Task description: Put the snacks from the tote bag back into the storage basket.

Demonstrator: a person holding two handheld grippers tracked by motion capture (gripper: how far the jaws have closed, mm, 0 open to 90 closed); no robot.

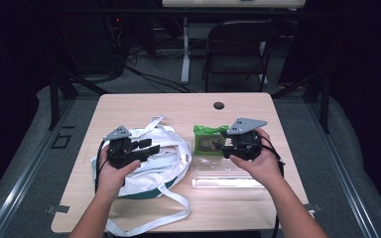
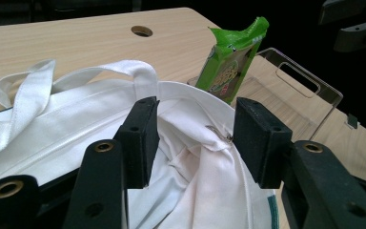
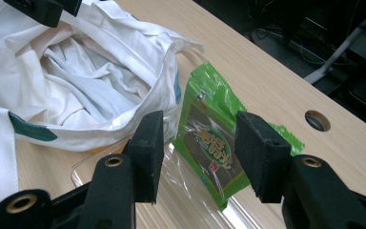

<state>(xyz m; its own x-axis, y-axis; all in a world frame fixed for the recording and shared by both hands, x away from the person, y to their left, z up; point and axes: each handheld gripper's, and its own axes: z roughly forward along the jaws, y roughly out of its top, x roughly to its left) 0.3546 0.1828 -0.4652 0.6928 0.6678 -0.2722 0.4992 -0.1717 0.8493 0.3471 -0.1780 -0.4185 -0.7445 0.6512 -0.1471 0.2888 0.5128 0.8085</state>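
Note:
A white tote bag (image 1: 154, 171) with a green band lies open on the left half of the wooden table (image 1: 178, 106). My left gripper (image 1: 146, 146) hovers at the bag's mouth, open; in the left gripper view (image 2: 195, 124) loose white fabric lies between the jaws, unpressed. A green snack packet (image 1: 208, 141) leans against the far end of a clear plastic tray (image 1: 228, 177). My right gripper (image 1: 223, 147) is open and points at the packet (image 3: 205, 105), with its jaws (image 3: 201, 129) to either side of it and apart from it. The bag (image 3: 66, 62) lies just beyond.
The bag's long white straps (image 1: 149, 223) trail to the front edge of the table. A round cable hole (image 1: 219, 105) sits near the far edge. Behind the table stand a dark folding chair (image 1: 238, 49) and a white desk leg (image 1: 185, 49).

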